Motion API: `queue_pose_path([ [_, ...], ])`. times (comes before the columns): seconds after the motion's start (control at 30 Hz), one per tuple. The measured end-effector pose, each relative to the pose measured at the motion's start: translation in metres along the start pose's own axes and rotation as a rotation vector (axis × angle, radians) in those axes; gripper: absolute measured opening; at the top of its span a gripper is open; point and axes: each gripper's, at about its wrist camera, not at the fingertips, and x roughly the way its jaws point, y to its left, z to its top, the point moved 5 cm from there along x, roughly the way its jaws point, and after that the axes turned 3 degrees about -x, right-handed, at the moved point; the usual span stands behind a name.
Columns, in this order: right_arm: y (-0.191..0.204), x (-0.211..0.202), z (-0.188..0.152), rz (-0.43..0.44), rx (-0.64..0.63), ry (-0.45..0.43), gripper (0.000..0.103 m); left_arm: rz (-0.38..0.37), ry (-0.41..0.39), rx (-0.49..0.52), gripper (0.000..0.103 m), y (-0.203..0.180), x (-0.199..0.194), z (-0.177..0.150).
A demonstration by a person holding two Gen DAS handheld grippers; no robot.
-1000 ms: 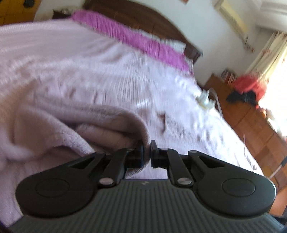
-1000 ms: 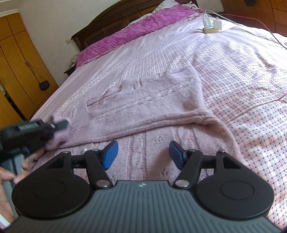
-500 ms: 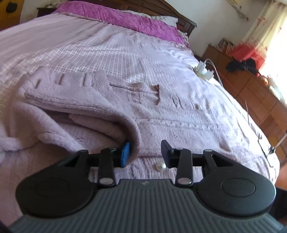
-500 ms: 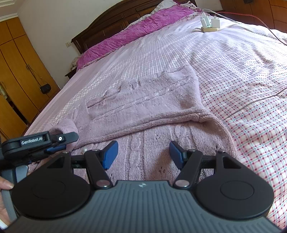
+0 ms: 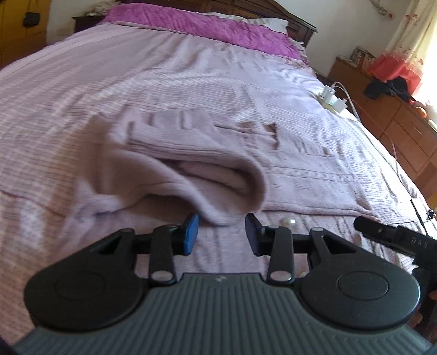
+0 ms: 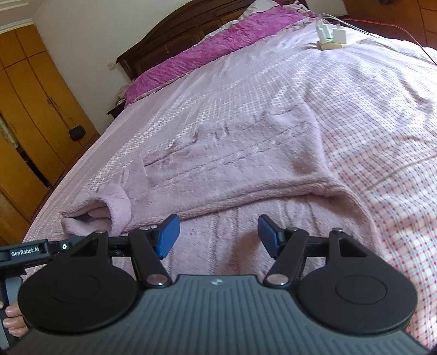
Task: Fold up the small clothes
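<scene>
A pale lilac knitted sweater (image 5: 300, 174) (image 6: 232, 169) lies flat on the bed, with one sleeve (image 5: 196, 155) folded over its body. My left gripper (image 5: 221, 232) is open. The rounded end of the sleeve fold (image 5: 226, 210) lies just ahead of its fingertips, and neither pad presses on it. My right gripper (image 6: 218, 237) hovers open over the sweater's near hem with nothing between its fingers. The left gripper's body (image 6: 24, 251) shows at the right wrist view's left edge, beside the sleeve cuff (image 6: 117, 207). Pearl buttons (image 5: 288, 221) sit near the left fingers.
The bed has a checked pink-lilac cover (image 6: 382, 136) and a magenta pillow band (image 5: 204, 24) by the dark headboard (image 6: 169, 46). White chargers (image 6: 330, 35) lie at its far side. A wooden dresser (image 5: 404, 128) and a wardrobe (image 6: 30, 114) flank the bed.
My left gripper opened and let go of the sleeve fold, then drew back a little. The sleeve now rests on the sweater's body. The right gripper stayed still and open.
</scene>
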Motion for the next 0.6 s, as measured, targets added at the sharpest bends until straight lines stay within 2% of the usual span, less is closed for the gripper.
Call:
queue_pose_path([
  [0.37, 0.069, 0.02, 0.027, 0.116, -0.146, 0.012, 0.07, 0.115, -0.018, -0.046, 0.04, 0.041, -0.022, -0.001],
  [0.6, 0.14, 0.044, 0.038, 0.204, -0.297, 0.026, 0.07, 0.128, -0.002, -0.082, 0.04, 0.058, -0.02, -0.005],
])
